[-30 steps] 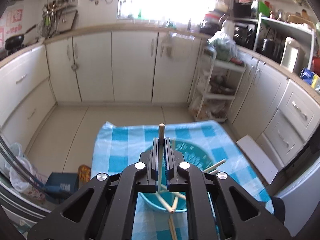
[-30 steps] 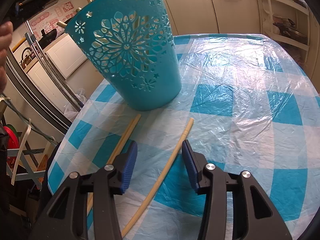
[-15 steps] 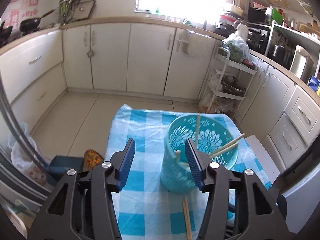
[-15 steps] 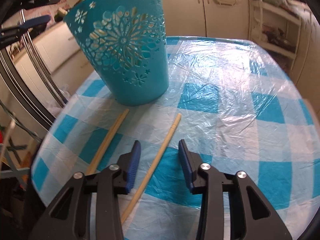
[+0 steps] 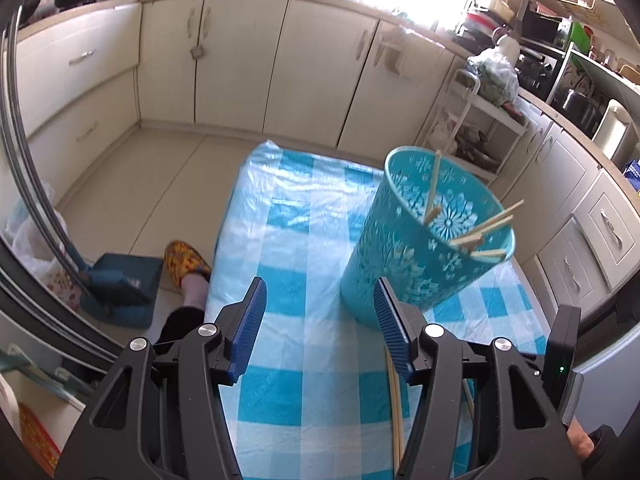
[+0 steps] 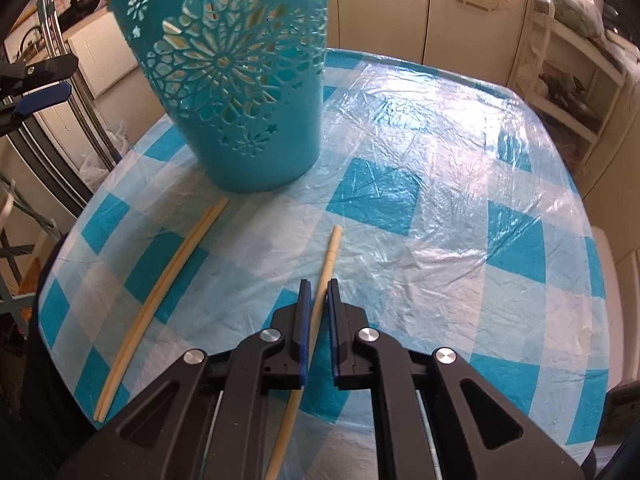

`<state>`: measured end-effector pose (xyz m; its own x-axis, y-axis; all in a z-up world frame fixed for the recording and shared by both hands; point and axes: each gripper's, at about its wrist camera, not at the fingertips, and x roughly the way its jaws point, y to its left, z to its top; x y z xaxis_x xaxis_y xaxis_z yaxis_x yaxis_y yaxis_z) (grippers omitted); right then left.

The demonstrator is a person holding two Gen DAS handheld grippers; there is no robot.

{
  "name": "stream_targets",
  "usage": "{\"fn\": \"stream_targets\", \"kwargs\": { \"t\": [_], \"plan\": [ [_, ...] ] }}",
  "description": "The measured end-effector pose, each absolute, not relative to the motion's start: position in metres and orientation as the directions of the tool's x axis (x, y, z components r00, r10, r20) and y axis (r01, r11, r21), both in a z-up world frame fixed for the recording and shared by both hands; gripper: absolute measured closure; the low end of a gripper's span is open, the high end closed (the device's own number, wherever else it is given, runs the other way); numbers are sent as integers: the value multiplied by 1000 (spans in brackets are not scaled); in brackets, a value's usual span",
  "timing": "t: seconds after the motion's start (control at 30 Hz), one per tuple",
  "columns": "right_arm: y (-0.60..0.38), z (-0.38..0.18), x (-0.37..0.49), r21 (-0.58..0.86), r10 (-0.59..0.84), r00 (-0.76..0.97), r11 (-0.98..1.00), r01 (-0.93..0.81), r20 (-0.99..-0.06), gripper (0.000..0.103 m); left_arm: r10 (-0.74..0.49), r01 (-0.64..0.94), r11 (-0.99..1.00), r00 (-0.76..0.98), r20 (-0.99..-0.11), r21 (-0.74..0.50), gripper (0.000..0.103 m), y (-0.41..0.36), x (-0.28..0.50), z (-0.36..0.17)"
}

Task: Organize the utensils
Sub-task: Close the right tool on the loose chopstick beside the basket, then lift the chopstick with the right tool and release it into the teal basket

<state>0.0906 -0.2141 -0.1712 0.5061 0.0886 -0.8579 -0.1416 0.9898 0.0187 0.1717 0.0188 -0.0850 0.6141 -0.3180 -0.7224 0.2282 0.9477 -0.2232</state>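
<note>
A teal cut-out basket point(image 5: 424, 240) stands on the blue-checked table point(image 5: 304, 248) and holds several wooden chopsticks point(image 5: 486, 226). My left gripper point(image 5: 320, 320) is open and empty, above the table to the left of the basket. In the right wrist view the basket point(image 6: 236, 92) stands at the far left. My right gripper point(image 6: 316, 300) is shut on a single chopstick point(image 6: 329, 254) that lies on the table. A pair of chopsticks point(image 6: 168, 280) lies to its left, and also shows in the left wrist view point(image 5: 394, 404).
Kitchen cabinets point(image 5: 240, 64) ring the room. A white shelf cart point(image 5: 472, 120) stands behind the table. A blue dustpan point(image 5: 120, 284) and a slippered foot point(image 5: 186, 268) are on the floor at the table's left. The left gripper's blue pad point(image 6: 40, 98) shows at the left edge.
My left gripper let its chopstick go into the basket, opened and drew back to the left. My right gripper closed on the single chopstick on the table.
</note>
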Motion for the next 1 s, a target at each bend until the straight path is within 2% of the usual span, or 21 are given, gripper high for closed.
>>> {"fn": "stream_targets", "kwargs": {
  "t": [0.13, 0.23, 0.37, 0.43, 0.57, 0.67, 0.77, 0.9, 1.0],
  "plan": [
    [-215, -170, 88, 79, 124, 515, 991, -108, -848, 97, -314, 224, 949, 599, -736, -222, 48, 18, 168, -93],
    [-235, -155, 73, 241, 252, 545, 966, -93, -800, 97, -311, 215, 950, 588, -747, -226, 47, 21, 166, -99],
    [-248, -115, 59, 415, 409, 618, 899, -143, -672, 97, -318, 205, 948, 568, -760, -243, 46, 26, 165, -106],
    [-249, -83, 59, 488, 469, 669, 854, -178, -577, 97, -321, 201, 947, 561, -763, -251, 46, 27, 163, -108],
    [-242, -21, 70, 520, 508, 756, 813, -262, -412, 97, -327, 205, 945, 562, -759, -255, 45, 25, 155, -105],
    [-240, 22, 93, 488, 469, 831, 824, -289, -300, 97, -332, 209, 943, 571, -751, -257, 42, 24, 149, -98],
    [-234, 48, 122, 457, 369, 905, 856, -242, -211, 97, -338, 212, 941, 577, -743, -263, 39, 23, 145, -93],
    [-227, 44, 156, 411, 207, 962, 904, -118, -179, 97, -343, 219, 939, 578, -740, -264, 39, 21, 141, -90],
    [-219, 27, 173, 384, 134, 971, 922, -49, -199, 97, -345, 225, 939, 579, -739, -262, 39, 19, 139, -89]
  ]
}}
